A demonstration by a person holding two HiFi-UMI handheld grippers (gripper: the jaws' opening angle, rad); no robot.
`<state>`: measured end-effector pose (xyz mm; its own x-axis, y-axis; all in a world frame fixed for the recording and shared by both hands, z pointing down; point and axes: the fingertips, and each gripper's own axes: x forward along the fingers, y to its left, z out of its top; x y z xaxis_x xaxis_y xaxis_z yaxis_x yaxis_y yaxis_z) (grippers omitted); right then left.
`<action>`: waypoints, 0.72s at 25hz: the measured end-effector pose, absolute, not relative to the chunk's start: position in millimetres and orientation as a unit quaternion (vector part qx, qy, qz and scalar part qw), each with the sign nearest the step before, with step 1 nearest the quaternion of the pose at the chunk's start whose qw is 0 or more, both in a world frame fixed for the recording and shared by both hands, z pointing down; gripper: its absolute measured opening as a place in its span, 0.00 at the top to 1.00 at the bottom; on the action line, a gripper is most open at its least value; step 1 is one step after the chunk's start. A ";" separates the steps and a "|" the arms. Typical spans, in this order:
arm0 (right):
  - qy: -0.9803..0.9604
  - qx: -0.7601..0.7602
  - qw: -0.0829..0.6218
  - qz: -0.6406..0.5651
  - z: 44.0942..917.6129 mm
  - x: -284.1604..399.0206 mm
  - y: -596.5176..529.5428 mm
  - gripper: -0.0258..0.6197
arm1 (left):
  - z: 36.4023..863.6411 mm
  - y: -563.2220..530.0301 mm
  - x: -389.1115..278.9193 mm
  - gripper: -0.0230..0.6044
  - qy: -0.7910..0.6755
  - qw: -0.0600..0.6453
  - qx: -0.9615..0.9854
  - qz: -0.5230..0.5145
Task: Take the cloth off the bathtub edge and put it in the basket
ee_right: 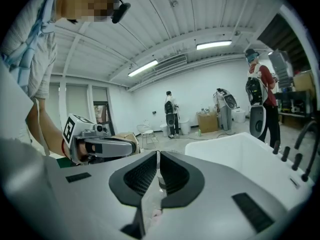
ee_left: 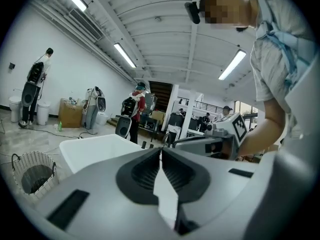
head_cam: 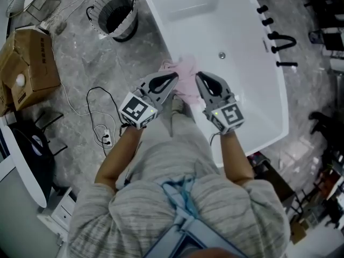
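A pink cloth (head_cam: 183, 75) lies crumpled over the near edge of the white bathtub (head_cam: 215, 20). In the head view both grippers hover just above it, side by side and pointing at it. My left gripper (head_cam: 173, 78) is over the cloth's left part and my right gripper (head_cam: 199, 76) is at its right side. Both have their jaws pressed together with nothing between them. The left gripper view shows its shut jaws (ee_left: 161, 150), the tub (ee_left: 92, 151) and a round wicker basket (ee_left: 32, 171) on the floor. The basket (head_cam: 115, 14) stands left of the tub's far end.
A cardboard box (head_cam: 29, 63) sits on the floor at the left. White cables and a power strip (head_cam: 105, 136) trail near my left side. Black taps (head_cam: 278, 39) line the tub's right rim. People and speakers stand far off in the room.
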<state>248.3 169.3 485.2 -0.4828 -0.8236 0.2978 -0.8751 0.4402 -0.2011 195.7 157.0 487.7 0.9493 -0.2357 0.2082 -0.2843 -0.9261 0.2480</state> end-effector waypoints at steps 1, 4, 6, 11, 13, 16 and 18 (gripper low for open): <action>-0.844 0.502 0.084 0.169 493.5 250.3 170.5 0.96 | 493.7 157.1 197.3 0.96 -0.132 0.142 0.977 0.090; -0.842 0.500 0.101 0.176 516.4 252.8 172.5 0.95 | 513.0 160.7 201.3 0.96 -0.121 0.149 0.976 0.104; -0.843 0.495 0.107 0.180 527.9 250.7 172.4 0.95 | 526.0 161.3 202.3 0.96 -0.113 0.148 0.976 0.116; -0.840 0.491 0.127 0.193 550.9 247.9 172.2 0.94 | 546.9 160.0 203.4 0.96 -0.098 0.169 0.973 0.122; -0.838 0.488 0.137 0.203 561.1 247.8 173.9 0.90 | 557.2 160.4 205.2 0.95 -0.094 0.173 0.972 0.130; -0.833 0.485 0.140 0.226 576.0 248.0 176.2 0.85 | 574.6 163.2 209.8 0.94 -0.084 0.169 0.971 0.148; -0.830 0.483 0.144 0.239 586.2 247.9 178.6 0.79 | 585.3 165.9 213.6 0.92 -0.074 0.161 0.971 0.161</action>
<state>247.9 178.6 586.2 -0.4930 -0.7326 0.4693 -0.8700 0.4196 -0.2589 213.6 165.9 585.3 0.9372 -0.0928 0.3362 -0.1964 -0.9370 0.2889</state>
